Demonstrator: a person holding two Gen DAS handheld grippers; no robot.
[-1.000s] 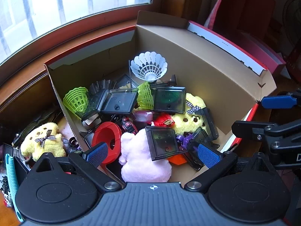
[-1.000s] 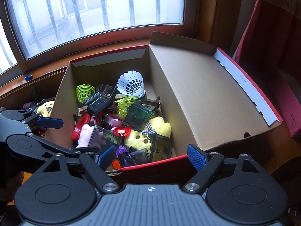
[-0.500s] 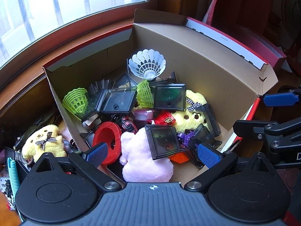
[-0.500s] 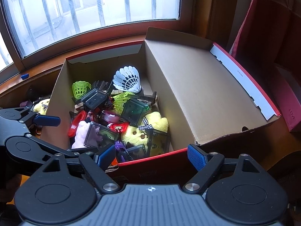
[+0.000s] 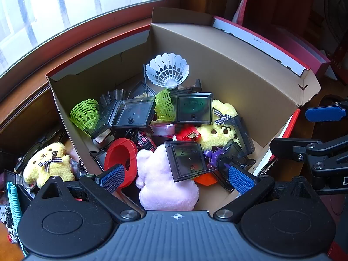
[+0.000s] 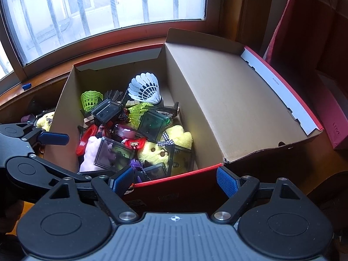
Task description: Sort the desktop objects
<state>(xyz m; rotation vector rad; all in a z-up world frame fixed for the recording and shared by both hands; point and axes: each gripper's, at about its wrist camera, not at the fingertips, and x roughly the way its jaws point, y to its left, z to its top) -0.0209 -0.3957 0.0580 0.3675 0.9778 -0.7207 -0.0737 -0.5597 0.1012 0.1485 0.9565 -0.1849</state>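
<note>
**A:** Where are the things to sort?

**B:** Nearly all are heaped in the cardboard box (image 5: 250,91) below the window (image 6: 104,10). A white shuttlecock (image 5: 167,71) stands highest at the back of the heap, its cork end down. Two lime-green plastic shuttlecocks lie lower: one (image 5: 86,113) against the box's left wall, the other (image 5: 164,104) wedged between two smoky transparent cases.

**A:** And nearer the camera?

**B:** A pink plush toy (image 5: 165,180) lies closest, with another smoky case (image 5: 184,161) resting tilted on it. To its left is a red ring-shaped piece (image 5: 121,156); to its right a yellow plush toy with a checked bow (image 5: 217,128), partly under more dark cases. Small purple and orange parts sit beneath, too jumbled to name.

**A:** Anything outside the box?

**B:** A second yellow plush with a checked bow (image 5: 49,163) lies just beside the left wall, next to a teal ridged item (image 5: 13,198) and dark clutter I cannot make out.

**A:** The grippers?

**B:** The left gripper (image 5: 176,176) hangs over the near end of the box, pointing down at the heap, jaws spread wide with nothing pinched; its blue pads (image 5: 113,175) touch nothing. The right gripper (image 6: 174,179) hovers at the box's red near wall (image 6: 174,193), jaws likewise released and empty. Each shows in the other's view.
</note>
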